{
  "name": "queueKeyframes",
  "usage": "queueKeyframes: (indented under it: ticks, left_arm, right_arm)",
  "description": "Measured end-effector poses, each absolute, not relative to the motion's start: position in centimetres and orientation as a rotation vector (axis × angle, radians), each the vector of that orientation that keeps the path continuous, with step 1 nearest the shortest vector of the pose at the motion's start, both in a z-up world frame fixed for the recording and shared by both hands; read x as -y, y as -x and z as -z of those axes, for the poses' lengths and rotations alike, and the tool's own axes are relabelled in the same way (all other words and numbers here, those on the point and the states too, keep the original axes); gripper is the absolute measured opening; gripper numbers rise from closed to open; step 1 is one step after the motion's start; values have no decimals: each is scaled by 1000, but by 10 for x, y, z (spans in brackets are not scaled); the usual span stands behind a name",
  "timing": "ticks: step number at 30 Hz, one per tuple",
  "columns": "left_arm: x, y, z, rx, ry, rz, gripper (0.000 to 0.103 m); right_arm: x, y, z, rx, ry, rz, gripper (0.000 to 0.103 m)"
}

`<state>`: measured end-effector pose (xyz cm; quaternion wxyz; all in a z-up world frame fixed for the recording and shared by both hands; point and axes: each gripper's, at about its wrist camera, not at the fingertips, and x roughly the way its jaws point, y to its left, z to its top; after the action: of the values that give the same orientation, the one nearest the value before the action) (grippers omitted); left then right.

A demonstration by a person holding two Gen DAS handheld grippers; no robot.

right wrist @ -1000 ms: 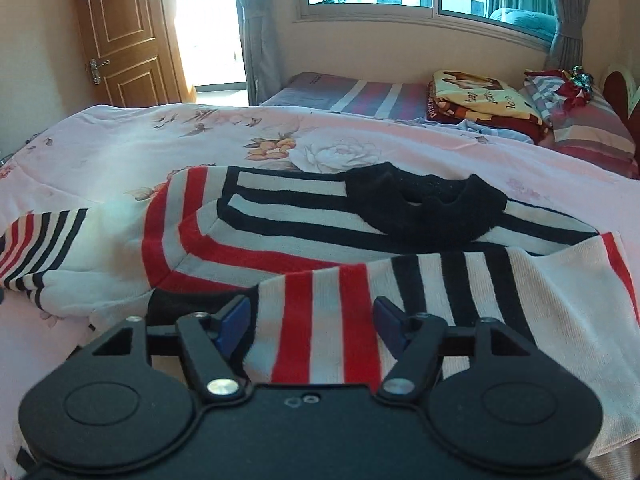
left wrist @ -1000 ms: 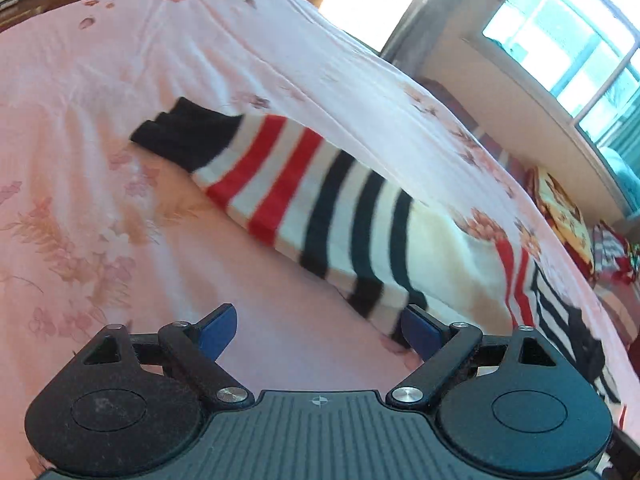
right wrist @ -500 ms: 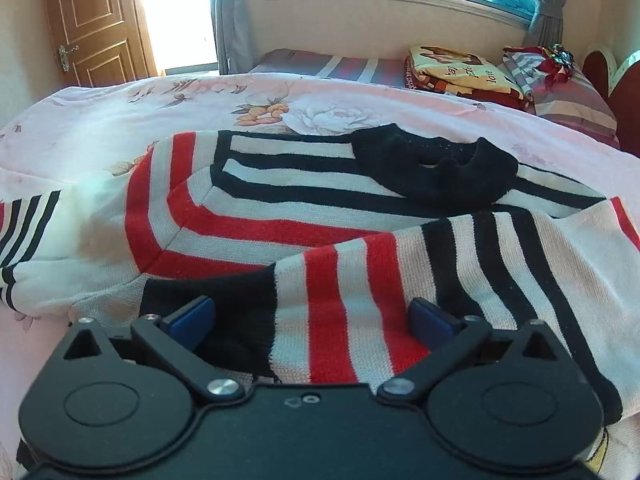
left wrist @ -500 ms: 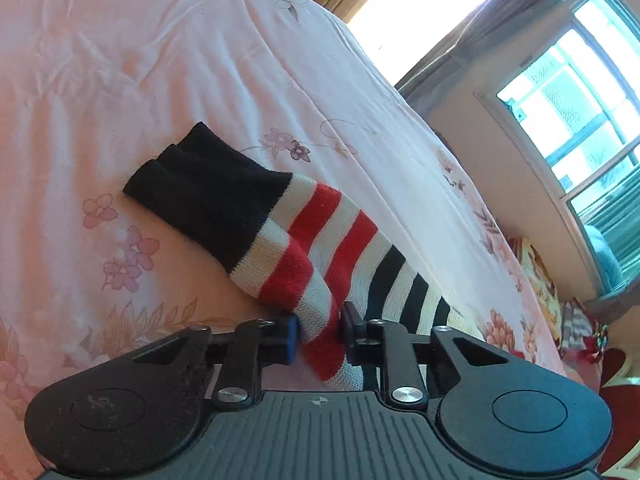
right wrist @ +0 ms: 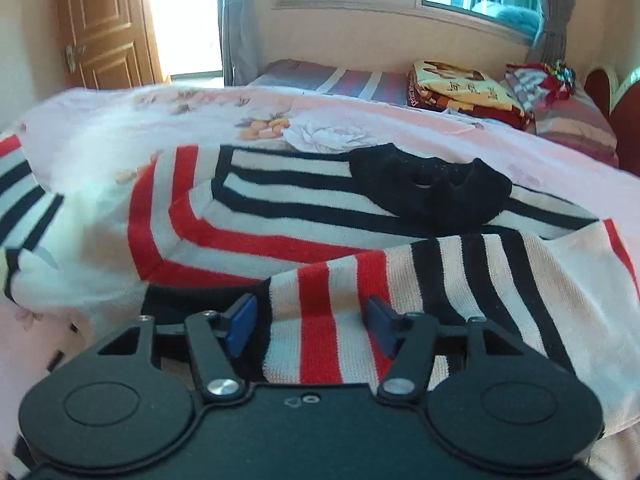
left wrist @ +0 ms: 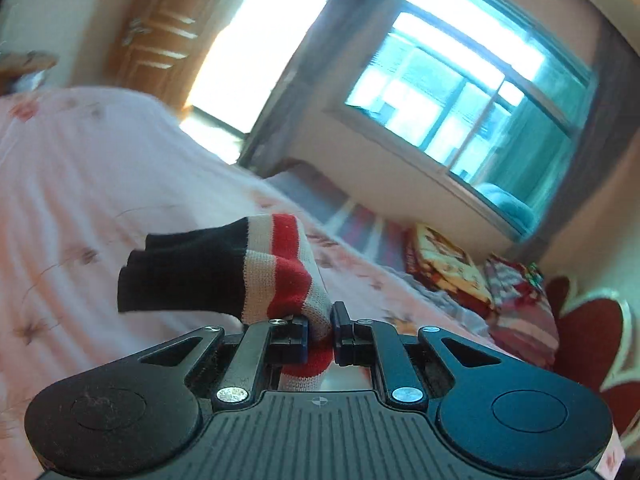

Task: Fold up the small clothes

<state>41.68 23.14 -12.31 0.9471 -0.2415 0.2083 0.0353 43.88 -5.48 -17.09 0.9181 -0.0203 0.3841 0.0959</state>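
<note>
A red, black and white striped sweater [right wrist: 280, 216] lies flat on the pink bed [right wrist: 400, 120], its black collar [right wrist: 432, 196] toward the far side. One sleeve [right wrist: 320, 312] is folded across its front. My right gripper [right wrist: 310, 320] hovers low over that sleeve; its jaws are closing with the striped fabric between the blue pads, which stand apart from it. In the left wrist view, my left gripper [left wrist: 320, 328] is closing and pinches the other sleeve [left wrist: 280, 276] just behind its black cuff [left wrist: 180, 276], holding it up off the bed [left wrist: 100, 180].
Folded blankets [right wrist: 460, 88] and a striped pillow [right wrist: 568, 128] sit at the far right of the bed by a red headboard [left wrist: 580, 340]. A wooden door [right wrist: 96, 20] is at the far left, and a window [left wrist: 460, 92] lies beyond the bed.
The left gripper closed on the sleeve near its cuff, then lifted it off the bed and swung toward the window. The right gripper's jaws widened, then narrowed over the folded sleeve.
</note>
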Motion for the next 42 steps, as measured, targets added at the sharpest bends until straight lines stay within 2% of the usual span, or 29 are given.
queueKeyframes:
  ticks: [3, 4, 5, 11, 14, 16, 17, 18, 19, 20, 24, 30, 33, 34, 35, 36, 42]
  left_arm:
    - [-161, -433, 108, -423, 347, 111, 11]
    - [-135, -440, 108, -444, 325, 181, 11]
    - [-112, -447, 110, -478, 316, 245, 11]
    - [18, -463, 144, -704, 79, 457, 12]
    - [46, -447, 149, -740, -52, 459, 13]
    - [45, -434, 134, -716, -53, 451, 22]
    - [41, -430, 128, -702, -37, 453, 41]
    - [32, -421, 121, -678, -14, 450, 71]
    - [21, -408, 118, -648, -2, 434, 82]
    - [14, -403, 112, -621, 0, 414, 88]
    - [-35, -392, 106, -604, 51, 264, 87]
    - [-93, -424, 143, -755, 122, -82, 87]
    - [-97, -434, 164, -812, 126, -92, 87]
    - [-93, -434, 170, -821, 117, -76, 87]
    - [-91, -435, 174, -827, 105, -70, 87]
    - [-89, -436, 176, -829, 99, -65, 87]
    - [-78, -438, 181, -843, 145, -17, 88]
  right_arm:
    - [79, -429, 155, -748, -77, -176, 67]
    - [90, -424, 151, -736, -101, -166, 74]
    - [101, -420, 147, -728, -120, -156, 77]
    - [179, -397, 136, -721, -244, -79, 77]
    - [207, -388, 136, -738, -290, -64, 78]
    - [218, -383, 136, -742, -329, -66, 82]
    - [222, -382, 137, -743, -351, -71, 83]
    - [224, -381, 138, -748, -367, -75, 82]
    - [224, -382, 138, -752, -374, -82, 82]
    - [222, -382, 139, -754, -375, -92, 82]
    - [201, -384, 134, -748, -333, -152, 82]
    - [130, -409, 132, -752, -170, -183, 82]
    - [96, -427, 142, -790, -71, -181, 74]
    - [86, -431, 147, -807, -20, -167, 62]
    - [81, -432, 150, -812, 26, -139, 24]
    - [83, -433, 152, -819, 42, -120, 14]
    - [158, -410, 123, -718, -192, -87, 13]
